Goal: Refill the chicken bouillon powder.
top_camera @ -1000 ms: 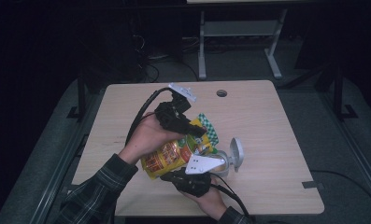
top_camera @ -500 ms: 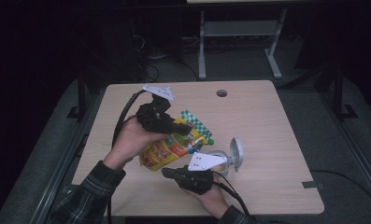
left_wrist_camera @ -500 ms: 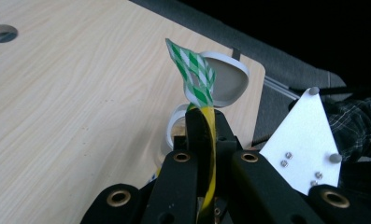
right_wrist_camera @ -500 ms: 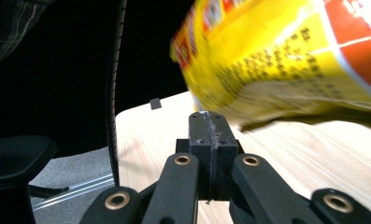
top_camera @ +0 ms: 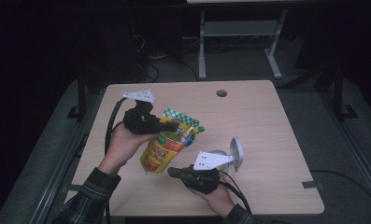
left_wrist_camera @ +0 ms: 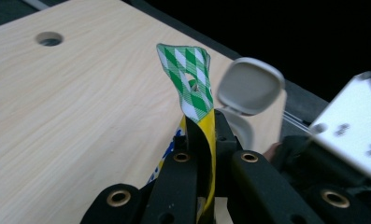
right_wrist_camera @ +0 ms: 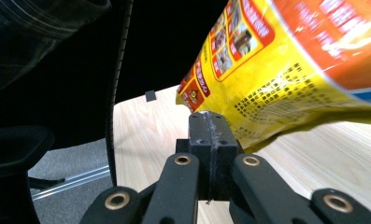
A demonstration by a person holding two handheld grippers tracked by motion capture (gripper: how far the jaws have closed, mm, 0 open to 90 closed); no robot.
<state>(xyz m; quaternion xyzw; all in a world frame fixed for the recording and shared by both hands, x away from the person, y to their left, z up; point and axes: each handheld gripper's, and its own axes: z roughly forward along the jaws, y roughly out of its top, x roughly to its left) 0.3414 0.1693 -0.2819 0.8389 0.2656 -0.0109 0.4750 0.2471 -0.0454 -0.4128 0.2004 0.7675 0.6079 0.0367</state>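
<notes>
Yellow-and-orange snack pouch (top_camera: 167, 145): held tilted above the tabletop (top_camera: 276, 121), green-checked top edge pinched between the closed fingers of the left gripper (top_camera: 171, 126). Right gripper (top_camera: 171, 171): fingers shut, empty, just below the pouch's bottom corner. Open-lidded grey container (top_camera: 233, 156): just beside the pouch.

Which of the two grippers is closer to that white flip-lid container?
Right. The right gripper sits just beside the white container, jaws shut on nothing; the left gripper is farther off, clamping the snack pouch.
</notes>
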